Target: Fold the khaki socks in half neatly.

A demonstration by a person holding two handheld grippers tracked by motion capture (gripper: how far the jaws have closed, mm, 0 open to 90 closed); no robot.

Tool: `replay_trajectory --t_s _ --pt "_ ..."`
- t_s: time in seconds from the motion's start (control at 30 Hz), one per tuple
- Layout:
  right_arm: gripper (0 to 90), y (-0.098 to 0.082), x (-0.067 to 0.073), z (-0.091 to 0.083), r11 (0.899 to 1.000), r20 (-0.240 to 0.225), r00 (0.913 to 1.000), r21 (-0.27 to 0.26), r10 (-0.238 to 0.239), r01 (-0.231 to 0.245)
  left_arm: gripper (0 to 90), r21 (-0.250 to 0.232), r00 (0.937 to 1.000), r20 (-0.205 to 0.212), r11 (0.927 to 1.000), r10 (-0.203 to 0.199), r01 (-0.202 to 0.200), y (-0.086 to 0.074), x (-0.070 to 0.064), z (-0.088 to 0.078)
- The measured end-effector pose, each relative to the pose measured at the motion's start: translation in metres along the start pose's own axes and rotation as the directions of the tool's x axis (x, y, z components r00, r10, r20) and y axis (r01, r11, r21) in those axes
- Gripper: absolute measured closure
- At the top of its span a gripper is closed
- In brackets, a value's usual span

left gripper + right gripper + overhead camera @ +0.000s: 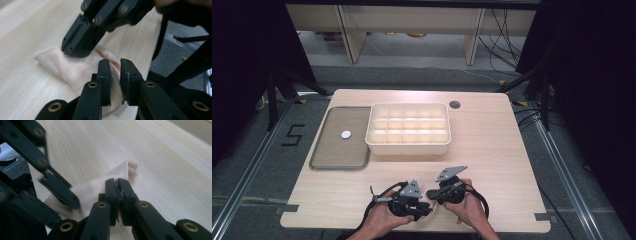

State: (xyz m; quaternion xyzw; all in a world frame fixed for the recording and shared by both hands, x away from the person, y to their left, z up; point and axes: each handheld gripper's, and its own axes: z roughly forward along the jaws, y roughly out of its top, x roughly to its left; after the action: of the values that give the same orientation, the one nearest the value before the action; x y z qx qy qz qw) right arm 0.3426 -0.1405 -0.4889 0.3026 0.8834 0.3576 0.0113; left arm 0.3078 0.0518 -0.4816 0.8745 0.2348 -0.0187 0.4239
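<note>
Pale pink cloth lies bunched on the light wooden table, at the near edge between our two hands, and both of our tools meet on it.

Our right gripper is clenched on a fold of the cloth: in the right gripper view its two black jaws stand pressed together with a thin edge of fabric pinched between them, and a small folded corner of the cloth sticks out just beyond the tips. In the left gripper view we see the same tool coming in from the far side, its tip resting on the top of the cloth.

Our left gripper has its jaws a little apart. The cloth runs between and under them, but we see a narrow gap on either side of the fabric, so the pads do not press on it; it has let go.

From the high view, the left gripper and the right gripper sit nose to nose, close to the table's near edge.

Farther off stand a cream divided box and, touching its left side, a dark flat tray with a small white disc on it.
</note>
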Motion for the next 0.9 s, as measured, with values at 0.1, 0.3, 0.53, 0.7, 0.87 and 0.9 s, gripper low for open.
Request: replay_trajectory --t_s 0.1,0.3,0.53,0.7,0.87,0.9 --pt "87.3 -0.001 0.000 0.001 1.000 0.006 1.0000 -0.001 -0.001 0.001 78.2 -0.044 0.9995 0.012 0.9986 -0.030 0.030 0.003 0.001 -0.015" --pt "87.3 -0.001 -0.001 0.001 1.000 0.005 1.0000 0.001 -0.001 0.001 84.0 0.009 0.9996 0.024 0.9998 -0.017 0.017 -0.008 0.002 -0.005" --pt "87.3 -0.001 0.000 0.000 1.000 0.004 1.0000 0.011 0.001 -0.001 87.2 0.053 0.9999 0.011 0.9986 0.000 -0.001 -0.014 0.001 0.010" --pt "87.4 -0.002 0.000 -0.001 1.000 0.003 1.0000 0.007 0.001 -0.001 88.0 0.059 0.9998 -0.006 0.9981 0.019 -0.019 -0.015 0.002 0.008" --pt "87.4 -0.005 0.001 -0.004 1.000 0.010 0.9999 0.010 0.006 -0.006 87.8 0.063 0.9990 -0.036 0.9977 0.027 -0.025 -0.016 0.009 0.002" --pt "87.4 -0.005 0.001 -0.005 1.000 0.011 0.9999 0.014 -0.003 0.003 87.7 0.063 0.9990 -0.041 0.9979 0.016 -0.014 -0.017 0.009 0.002"
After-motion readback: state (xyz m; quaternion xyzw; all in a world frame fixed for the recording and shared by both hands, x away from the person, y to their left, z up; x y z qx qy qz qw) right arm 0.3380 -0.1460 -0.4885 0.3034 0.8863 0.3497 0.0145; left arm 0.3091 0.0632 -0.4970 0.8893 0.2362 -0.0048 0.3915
